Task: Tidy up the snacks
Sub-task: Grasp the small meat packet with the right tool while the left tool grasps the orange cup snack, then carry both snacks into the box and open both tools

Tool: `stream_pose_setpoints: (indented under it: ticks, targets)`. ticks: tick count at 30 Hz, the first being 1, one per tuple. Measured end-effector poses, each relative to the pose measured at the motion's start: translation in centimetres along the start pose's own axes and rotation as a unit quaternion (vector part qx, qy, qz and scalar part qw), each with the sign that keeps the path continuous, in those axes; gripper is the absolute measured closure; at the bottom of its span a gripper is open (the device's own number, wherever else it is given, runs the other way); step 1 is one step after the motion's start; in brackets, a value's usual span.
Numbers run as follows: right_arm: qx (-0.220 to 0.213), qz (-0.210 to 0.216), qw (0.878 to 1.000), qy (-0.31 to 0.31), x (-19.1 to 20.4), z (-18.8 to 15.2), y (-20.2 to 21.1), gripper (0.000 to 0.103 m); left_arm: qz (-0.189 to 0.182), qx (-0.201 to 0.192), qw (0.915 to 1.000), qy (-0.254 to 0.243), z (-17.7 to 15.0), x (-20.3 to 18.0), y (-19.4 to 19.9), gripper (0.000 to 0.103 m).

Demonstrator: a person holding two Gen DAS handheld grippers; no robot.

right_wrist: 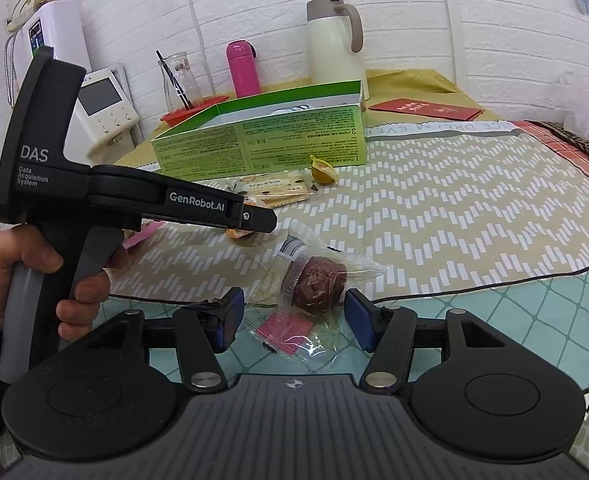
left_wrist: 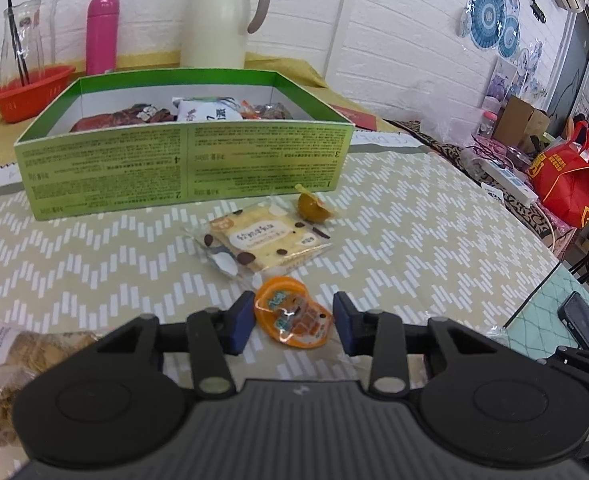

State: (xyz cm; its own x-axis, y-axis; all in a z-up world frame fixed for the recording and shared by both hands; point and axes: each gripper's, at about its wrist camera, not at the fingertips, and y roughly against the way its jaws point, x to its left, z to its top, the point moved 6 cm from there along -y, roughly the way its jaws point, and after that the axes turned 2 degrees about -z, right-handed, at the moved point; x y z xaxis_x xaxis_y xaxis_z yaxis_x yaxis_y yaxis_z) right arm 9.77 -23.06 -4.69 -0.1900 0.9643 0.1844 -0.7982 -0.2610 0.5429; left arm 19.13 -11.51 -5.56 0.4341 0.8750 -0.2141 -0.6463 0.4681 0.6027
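Note:
A green cardboard box (left_wrist: 182, 164) with several snacks inside stands on the patterned table; it also shows in the right wrist view (right_wrist: 262, 140). My left gripper (left_wrist: 292, 320) is open, its blue pads either side of an orange jelly cup (left_wrist: 290, 316) lying on the table. Beyond lie a cracker packet (left_wrist: 260, 244) and a small yellow jelly cup (left_wrist: 314, 206). My right gripper (right_wrist: 292, 314) is open around a clear-wrapped brown cake (right_wrist: 314, 284) on the table. The left gripper's body (right_wrist: 134, 200) shows at the left of the right wrist view.
A pink-edged snack bag (left_wrist: 18, 364) lies at the left. Behind the box stand a cream thermos jug (left_wrist: 218, 16), pink bottle (left_wrist: 101, 32), glass carafe in an orange basket (left_wrist: 30, 88). A red bag (left_wrist: 566, 184) and phone (left_wrist: 586, 320) sit at the right.

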Motion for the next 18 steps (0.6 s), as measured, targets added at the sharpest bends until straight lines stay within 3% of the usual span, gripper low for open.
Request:
stream_pose_setpoints:
  ticks: [5, 6, 7, 12, 18]
  targets:
    - [-0.004, -0.007, 1.000, 0.005, 0.0, 0.2, 0.1, 0.026, -0.001, -0.002, 0.9999, 0.016, -0.6, 0.5, 1.5, 0.069]
    - [-0.004, -0.004, 1.000, 0.005, 0.0, 0.2, 0.2, 0.044, -0.003, -0.005, 0.9998, 0.021, -0.7, 0.6, 1.9, 0.070]
    - [-0.005, 0.001, 1.000, 0.000, 0.0, 0.3, 0.2, 0.050, -0.005, -0.008, 0.9997, 0.024, -0.8, 0.7, 2.4, 0.070]
    - [-0.012, 0.007, 1.000, 0.014, 0.5, 1.4, 0.3, 0.055, -0.013, -0.036, 0.9989, 0.028, -0.1, 1.1, 5.6, 0.070]
    - [-0.041, 0.021, 0.998, 0.041, 1.8, 4.0, 0.4, 0.059, -0.016, -0.085, 0.9957, 0.034, 2.9, 2.1, 9.3, 0.070]
